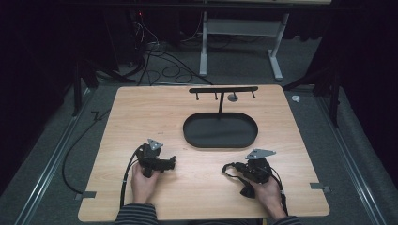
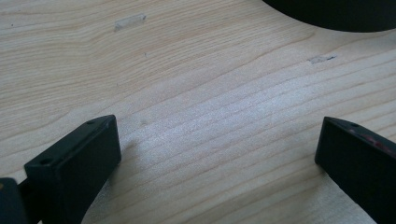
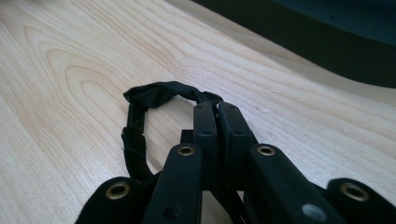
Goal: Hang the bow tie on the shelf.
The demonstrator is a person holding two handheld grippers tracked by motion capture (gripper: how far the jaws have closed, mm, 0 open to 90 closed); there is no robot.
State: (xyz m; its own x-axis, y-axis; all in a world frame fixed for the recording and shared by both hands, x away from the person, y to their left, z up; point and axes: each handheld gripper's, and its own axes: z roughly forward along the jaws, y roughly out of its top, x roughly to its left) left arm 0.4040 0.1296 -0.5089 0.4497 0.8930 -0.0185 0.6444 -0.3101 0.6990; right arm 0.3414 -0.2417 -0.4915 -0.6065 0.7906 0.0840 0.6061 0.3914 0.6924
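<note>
While the right gripper (image 3: 217, 112) has its jaws pressed together on a black strap loop (image 3: 140, 121) trailing toward the left gripper (image 1: 162, 162), that one's jaws stand wide apart and empty. Farther off, centred and slightly nearer the right hand, sits the black oval tray (image 1: 220, 142) with its hanger stand (image 1: 223, 90), long axis across the wooden table (image 1: 141, 112).

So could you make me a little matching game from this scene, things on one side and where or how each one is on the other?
Things:
1. left tongs
2. right tongs
3. black oval tray
4. black strap

States or places:
A. pinched in closed jaws
B. jaws wide apart over bare wood
C. jaws shut together
D. at the middle of the table, under a T-shaped stand

Pairs: 1-B, 2-C, 3-D, 4-A
</note>
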